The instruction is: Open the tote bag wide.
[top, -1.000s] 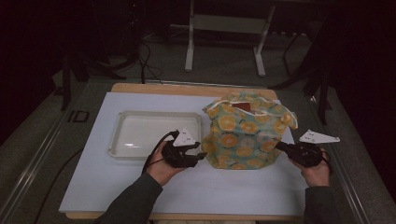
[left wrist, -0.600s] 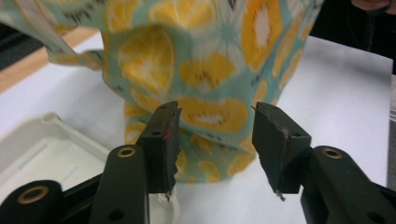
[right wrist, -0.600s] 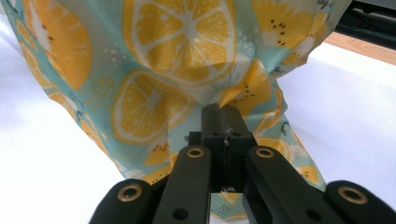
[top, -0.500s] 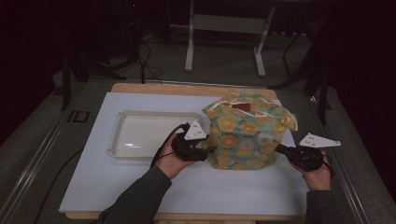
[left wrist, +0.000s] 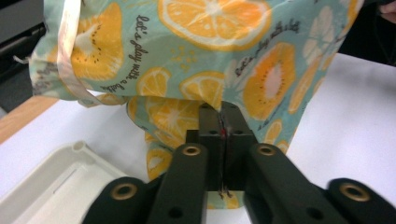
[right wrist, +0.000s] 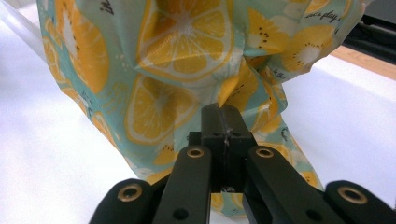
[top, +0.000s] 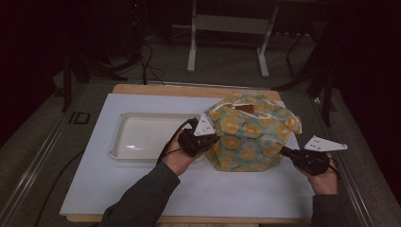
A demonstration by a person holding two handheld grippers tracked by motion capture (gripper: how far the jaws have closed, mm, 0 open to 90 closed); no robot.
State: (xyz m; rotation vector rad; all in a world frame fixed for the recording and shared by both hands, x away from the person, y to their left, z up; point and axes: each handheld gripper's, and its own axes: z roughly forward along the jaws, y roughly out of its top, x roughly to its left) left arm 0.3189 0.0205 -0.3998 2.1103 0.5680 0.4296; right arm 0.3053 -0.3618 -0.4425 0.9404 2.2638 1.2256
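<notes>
A teal cloth bag (top: 246, 135) printed with orange slices stands on the white table mat, its top open and something reddish-brown (top: 245, 109) showing inside. My left gripper (top: 215, 139) is at the bag's left side. In the left gripper view it (left wrist: 223, 116) is shut on a fold of the bag's cloth (left wrist: 210, 46). My right gripper (top: 283, 151) is at the bag's lower right side. The right gripper view has it (right wrist: 224, 116) shut on a pinch of the cloth (right wrist: 177, 56).
A shallow pale tray (top: 124, 142) lies on the mat left of the bag, close beside my left hand, and its corner (left wrist: 42, 186) appears in the left gripper view. The mat (top: 142, 198) sits on a wooden board. Stands and cables are beyond the table.
My left gripper has moved right and slightly away from me, from beside the tray up to the bag's left side. The right gripper has barely shifted.
</notes>
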